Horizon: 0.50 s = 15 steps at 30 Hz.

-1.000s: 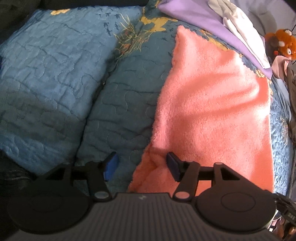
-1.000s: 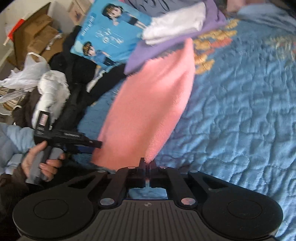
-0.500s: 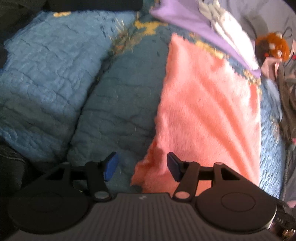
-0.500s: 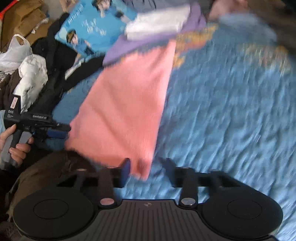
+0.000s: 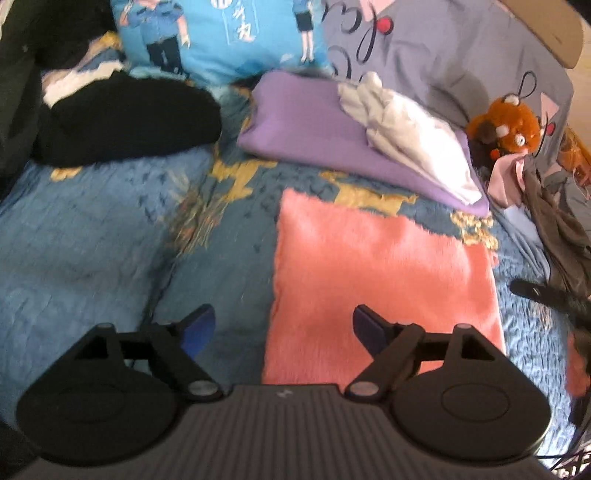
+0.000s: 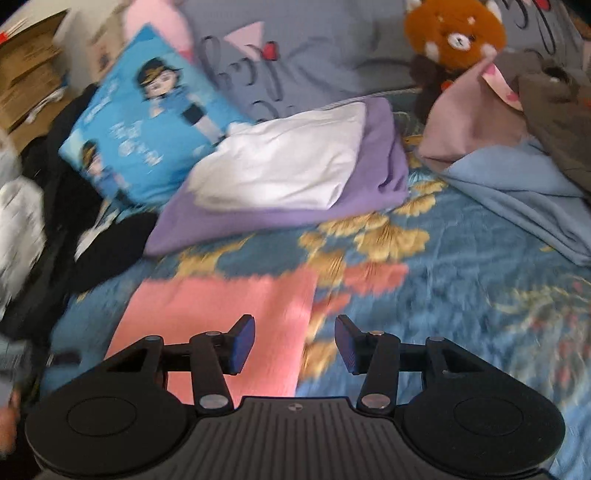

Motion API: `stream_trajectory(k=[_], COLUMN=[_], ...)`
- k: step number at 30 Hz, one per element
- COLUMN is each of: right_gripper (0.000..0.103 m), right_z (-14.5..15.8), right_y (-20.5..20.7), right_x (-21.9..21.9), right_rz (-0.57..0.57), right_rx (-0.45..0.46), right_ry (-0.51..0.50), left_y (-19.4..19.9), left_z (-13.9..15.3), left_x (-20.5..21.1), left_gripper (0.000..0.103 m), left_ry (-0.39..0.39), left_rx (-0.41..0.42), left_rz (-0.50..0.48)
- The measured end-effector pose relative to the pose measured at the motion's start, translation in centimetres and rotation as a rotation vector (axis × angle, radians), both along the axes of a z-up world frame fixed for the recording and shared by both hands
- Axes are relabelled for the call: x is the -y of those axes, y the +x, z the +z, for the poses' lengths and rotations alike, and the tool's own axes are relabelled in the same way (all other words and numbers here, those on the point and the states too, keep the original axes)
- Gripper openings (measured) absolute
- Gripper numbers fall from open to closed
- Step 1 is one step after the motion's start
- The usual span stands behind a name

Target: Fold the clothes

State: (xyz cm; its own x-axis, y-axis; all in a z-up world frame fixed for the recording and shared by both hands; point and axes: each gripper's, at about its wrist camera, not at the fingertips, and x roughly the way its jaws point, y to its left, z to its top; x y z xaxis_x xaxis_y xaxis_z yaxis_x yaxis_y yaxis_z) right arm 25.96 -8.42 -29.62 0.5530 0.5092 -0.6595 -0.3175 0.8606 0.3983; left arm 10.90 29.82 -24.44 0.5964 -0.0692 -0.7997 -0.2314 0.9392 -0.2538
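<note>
pink towel point(image 5: 384, 273): I see it lying flat on the blue quilt point(image 5: 92, 251), folded into a rectangle, nothing gripping it. This is my landmark for everything below.
left gripper point(image 5: 283, 326): I read the jaws as opening, already wide. They hover above the towel's near left edge: one blue pad over bare quilt left of the towel, the other over the towel. Pads not pressing on cloth.
right gripper point(image 6: 294, 343): jaws partly apart, holding nothing. Its left pad sits over the towel's near right corner, the right pad over quilt just right of the towel. In the left wrist view I can make out its black tip at the far right, past the towel's right edge.
purple garment point(image 5: 306, 129): folded, just beyond the towel's far edge, on the quilt.
white garment point(image 5: 410, 136): folded, resting on top of the purple one, toward its right side.
black clothing point(image 5: 122, 118): heap beyond and well left of the towel.
cartoon pillow point(image 5: 221, 33): blue, behind the purple garment, further from the towel.
plush toy point(image 5: 506, 125): orange, beyond the towel's far right corner, next to the stack.
light blue cloth point(image 6: 517, 199): loose pile, right of the towel, right wrist view.
image quality: both views motion-blurred, I can't tell fine fold detail on the towel.
</note>
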Motion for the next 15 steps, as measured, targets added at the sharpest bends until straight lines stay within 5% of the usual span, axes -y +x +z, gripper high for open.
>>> stream_trajectory(k=[5,6,7,15], right_gripper=[0.039,0.015,0.004,0.003], right_z=[-2.1,-2.5,-2.8,0.2], right_y=[3.9,4.3,4.6,5.3], right_x=[-1.1,-1.3,-1.5,-0.9], right_rz=[-0.019,-0.005,0.008,-0.037], right_rx=[-0.081,-0.101,-0.118,0.017], right_ry=[0.051,0.065,0.077,-0.014], left_y=[-0.3,-0.2,-0.2,0.3], left_z=[-2.1,-2.5,-2.8,-3.6], left_x=[-1.7,-2.0,-2.2,-2.3], left_gripper=[0.088,0.088,0.089,0.092], left_ry=[-0.146,-0.166,-0.181,-0.204], left_rx=[0.056,0.052,0.049,0.058], left_rz=[0.021,0.025,0.03,0.02])
